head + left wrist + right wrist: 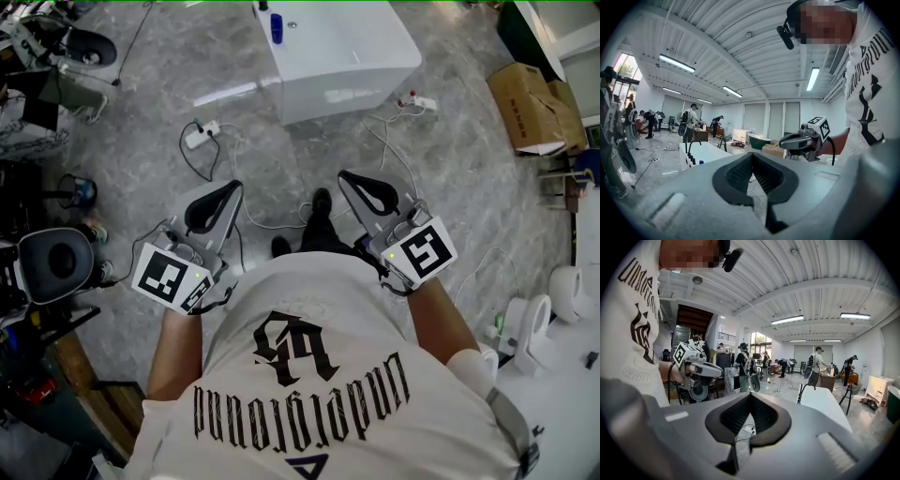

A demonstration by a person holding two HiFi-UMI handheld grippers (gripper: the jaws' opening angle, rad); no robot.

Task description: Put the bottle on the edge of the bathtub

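Bottle (277, 26), apparently the small blue thing, sits well away from both tools. Nearest the person, the left gripper (225, 192) and right gripper (356, 183) are each pinched together with nothing between the jaws. Farther off, the bottle stands on the rim of the bathtub (347, 89), so the placing seems done and nothing appears left.

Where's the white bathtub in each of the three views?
Head view: bathtub at top centre.
Left gripper view: bathtub left of centre, mid-height.
Right gripper view: bathtub right of centre.
Shared landmark: the black faucet on its rim, clear in both gripper views.
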